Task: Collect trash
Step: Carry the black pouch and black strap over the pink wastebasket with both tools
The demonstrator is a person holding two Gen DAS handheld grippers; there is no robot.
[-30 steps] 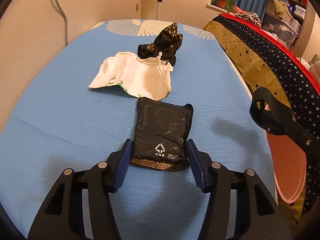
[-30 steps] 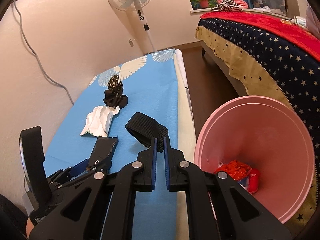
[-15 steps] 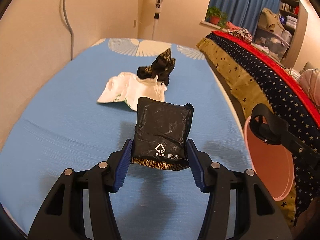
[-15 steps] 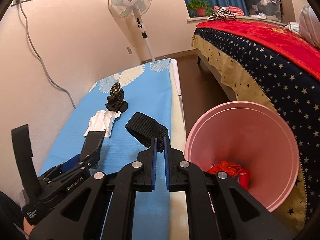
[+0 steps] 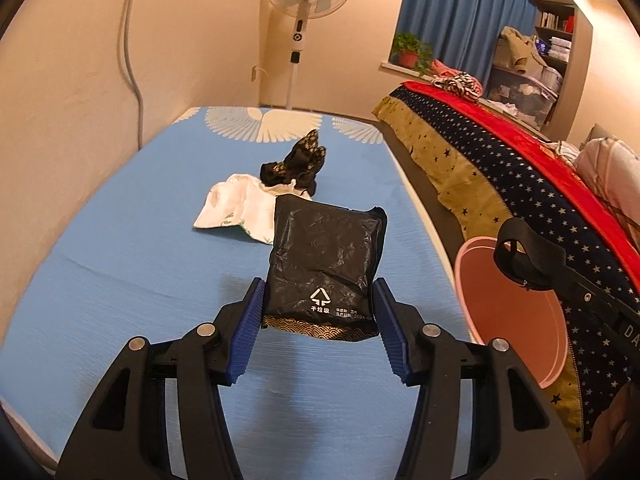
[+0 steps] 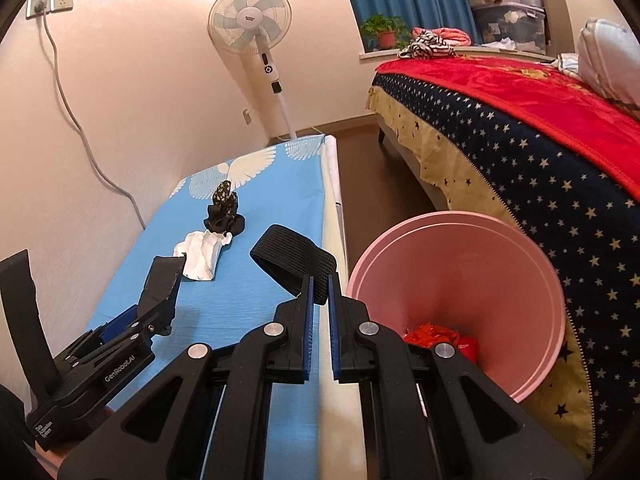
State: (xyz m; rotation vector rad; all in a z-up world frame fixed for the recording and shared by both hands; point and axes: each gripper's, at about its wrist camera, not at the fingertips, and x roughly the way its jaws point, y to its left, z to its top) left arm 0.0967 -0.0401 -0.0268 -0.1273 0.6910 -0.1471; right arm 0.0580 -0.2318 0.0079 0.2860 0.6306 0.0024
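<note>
Clamped between the left gripper's (image 5: 318,312) half-spread jaws, the black packet (image 5: 326,266) has come up off the blue cloth (image 5: 120,280) since a second ago; the right gripper (image 6: 319,300), shut and empty, hangs beside the pink bin (image 6: 520,280), likely the drop next.

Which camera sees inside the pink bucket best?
The right wrist view: it looks down into the pink bucket, with red wrappers at the bottom. The left wrist view catches only part of its rim and wall, half hidden behind the other gripper's strap.
</note>
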